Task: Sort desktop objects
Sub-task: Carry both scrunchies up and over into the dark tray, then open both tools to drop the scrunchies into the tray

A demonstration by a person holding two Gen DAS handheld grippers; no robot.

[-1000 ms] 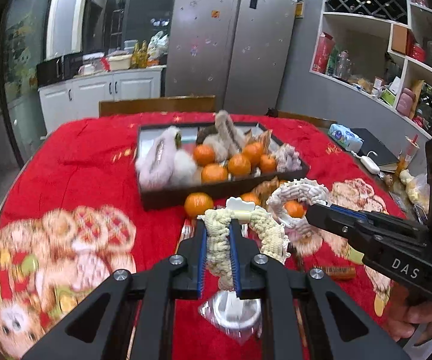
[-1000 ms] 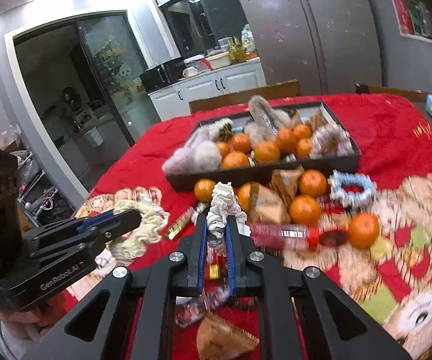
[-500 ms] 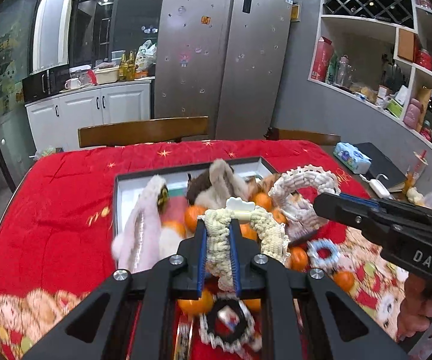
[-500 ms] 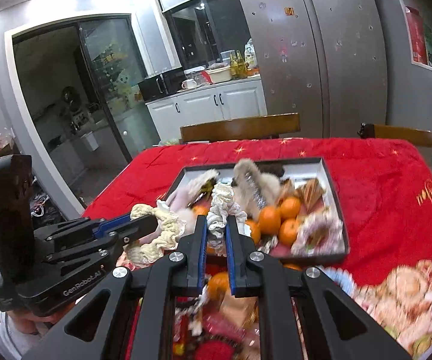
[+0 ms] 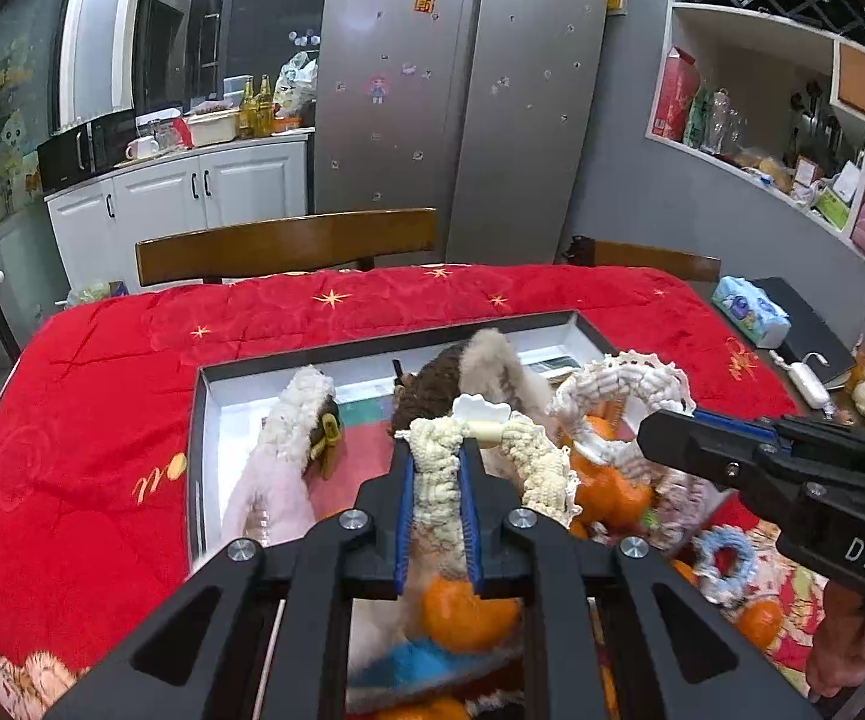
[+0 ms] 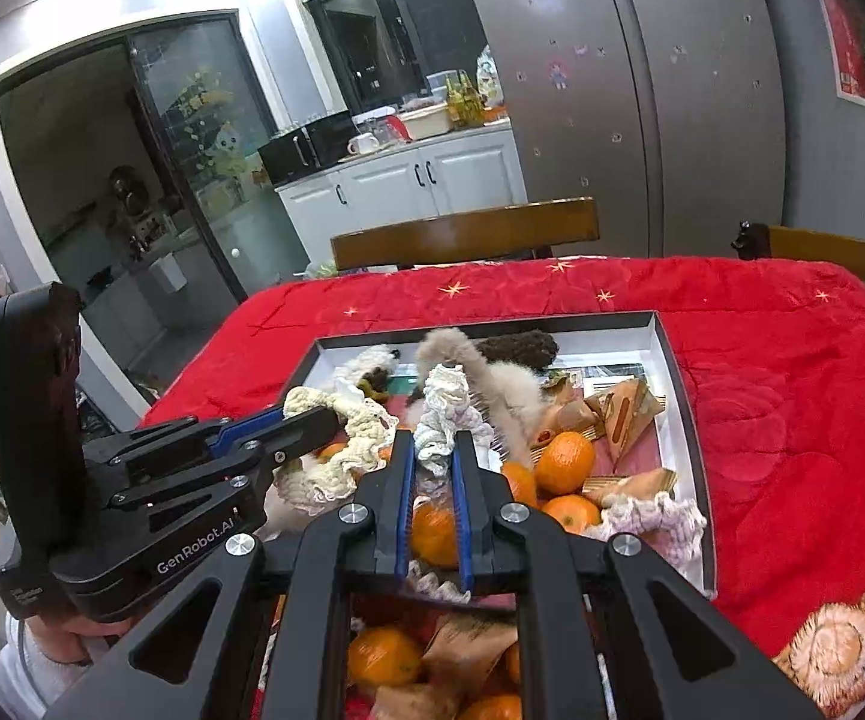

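My left gripper point(image 5: 437, 456) is shut on a cream knitted scrunchie point(image 5: 432, 480) with a white clip and holds it above the dark tray point(image 5: 195, 420). It also shows in the right wrist view point(image 6: 336, 450). My right gripper point(image 6: 432, 456) is shut on a white lacy scrunchie point(image 6: 447, 414), held above the same tray point(image 6: 669, 360). That scrunchie shows in the left wrist view point(image 5: 618, 384). The tray holds furry hair clips point(image 5: 288, 420), tangerines point(image 6: 564, 462) and wrapped snacks point(image 6: 627, 414).
The red tablecloth point(image 5: 102, 408) covers the table. Loose tangerines point(image 6: 381, 657), snack packets and a blue scrunchie point(image 5: 723, 558) lie in front of the tray. Wooden chairs point(image 5: 288, 243) stand behind the table. A tissue pack point(image 5: 747, 309) lies at the right edge.
Both grippers have moved forward and up with their scrunchies, from over the loose items at the table front to above the tray.
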